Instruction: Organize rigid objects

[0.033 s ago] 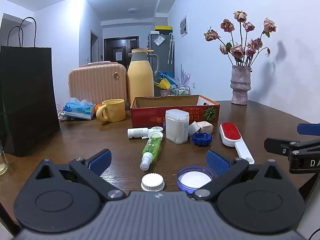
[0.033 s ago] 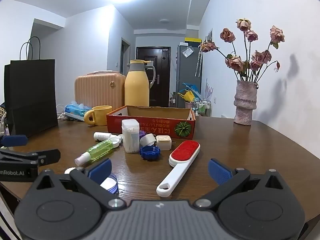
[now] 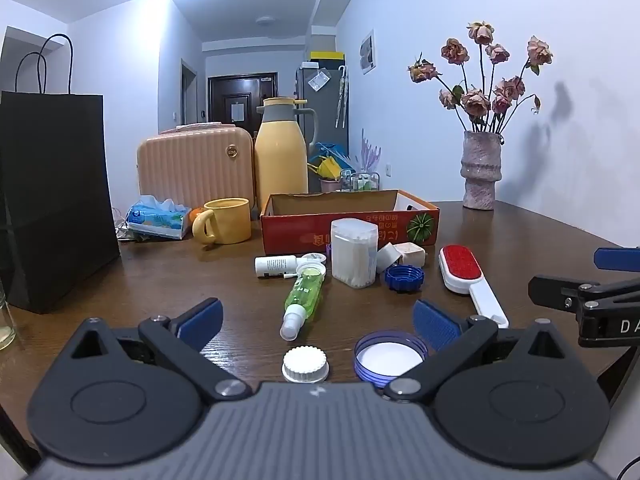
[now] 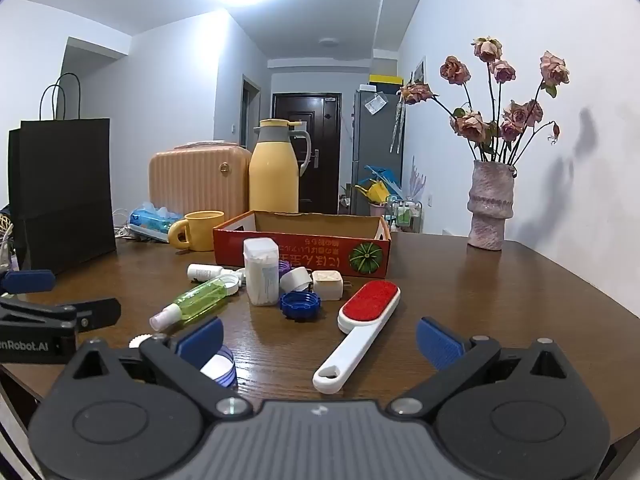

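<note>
Small rigid items lie on a brown table before an open red cardboard box (image 3: 296, 236). Among them are a green spray bottle (image 3: 305, 292), a white tube bottle (image 3: 276, 266), a clear cotton swab box (image 3: 354, 252), a blue cap (image 3: 404, 278), a white cube (image 3: 413, 252) and a red lint brush (image 3: 460, 268). Closest to me are a white ribbed cap (image 3: 305, 364) and a blue lid (image 3: 389, 360). My left gripper (image 3: 318, 320) is open above these two, holding nothing. My right gripper (image 4: 319, 340) is open, with the brush's white handle (image 4: 348, 356) lying on the table in front of it.
A black paper bag (image 3: 52, 200) stands at the left. Behind the box are a yellow mug (image 3: 226, 220), a yellow thermos (image 3: 281, 156), a peach case (image 3: 196, 168) and a tissue pack (image 3: 158, 220). A vase of dried roses (image 3: 480, 172) stands far right.
</note>
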`<control>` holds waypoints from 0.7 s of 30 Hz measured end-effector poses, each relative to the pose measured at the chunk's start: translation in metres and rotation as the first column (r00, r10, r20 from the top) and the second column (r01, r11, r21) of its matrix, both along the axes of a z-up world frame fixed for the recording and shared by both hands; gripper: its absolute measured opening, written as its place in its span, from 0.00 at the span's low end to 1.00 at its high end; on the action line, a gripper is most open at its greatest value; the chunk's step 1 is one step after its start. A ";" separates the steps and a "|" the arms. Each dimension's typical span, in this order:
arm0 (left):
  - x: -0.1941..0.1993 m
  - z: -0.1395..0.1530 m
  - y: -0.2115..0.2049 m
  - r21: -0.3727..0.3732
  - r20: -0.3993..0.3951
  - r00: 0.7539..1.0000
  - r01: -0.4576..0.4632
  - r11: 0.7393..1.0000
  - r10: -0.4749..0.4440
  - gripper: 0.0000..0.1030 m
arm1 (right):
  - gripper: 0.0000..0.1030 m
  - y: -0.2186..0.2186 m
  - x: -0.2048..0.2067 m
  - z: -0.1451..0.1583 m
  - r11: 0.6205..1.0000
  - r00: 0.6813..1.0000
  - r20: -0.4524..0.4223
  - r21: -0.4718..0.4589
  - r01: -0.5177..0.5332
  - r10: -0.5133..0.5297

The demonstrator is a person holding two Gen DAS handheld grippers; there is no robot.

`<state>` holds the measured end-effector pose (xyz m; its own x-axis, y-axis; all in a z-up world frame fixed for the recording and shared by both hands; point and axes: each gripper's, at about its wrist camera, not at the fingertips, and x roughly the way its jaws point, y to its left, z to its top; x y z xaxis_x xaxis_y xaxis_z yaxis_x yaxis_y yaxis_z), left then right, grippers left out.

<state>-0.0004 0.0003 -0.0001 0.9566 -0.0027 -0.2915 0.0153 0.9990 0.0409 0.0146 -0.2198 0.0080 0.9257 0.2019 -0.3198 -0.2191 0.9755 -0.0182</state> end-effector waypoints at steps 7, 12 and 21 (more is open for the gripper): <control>0.001 0.000 -0.002 0.002 -0.010 1.000 0.003 1.000 -0.002 1.00 | 1.00 0.000 -0.001 -0.001 1.000 1.000 -0.001 -0.006 0.004 -0.004; 0.001 0.000 0.000 -0.011 -0.012 1.000 0.001 1.000 -0.001 1.00 | 1.00 -0.001 -0.001 0.000 1.000 1.000 -0.005 -0.002 0.002 -0.002; 0.001 0.000 0.000 -0.013 -0.012 1.000 0.001 1.000 -0.001 1.00 | 1.00 0.001 -0.002 0.000 1.000 1.000 -0.004 -0.002 0.005 -0.005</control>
<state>0.0002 0.0008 0.0000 0.9530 -0.0077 -0.3030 0.0168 0.9995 0.0275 0.0129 -0.2193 0.0075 0.9252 0.1969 -0.3244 -0.2146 0.9765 -0.0192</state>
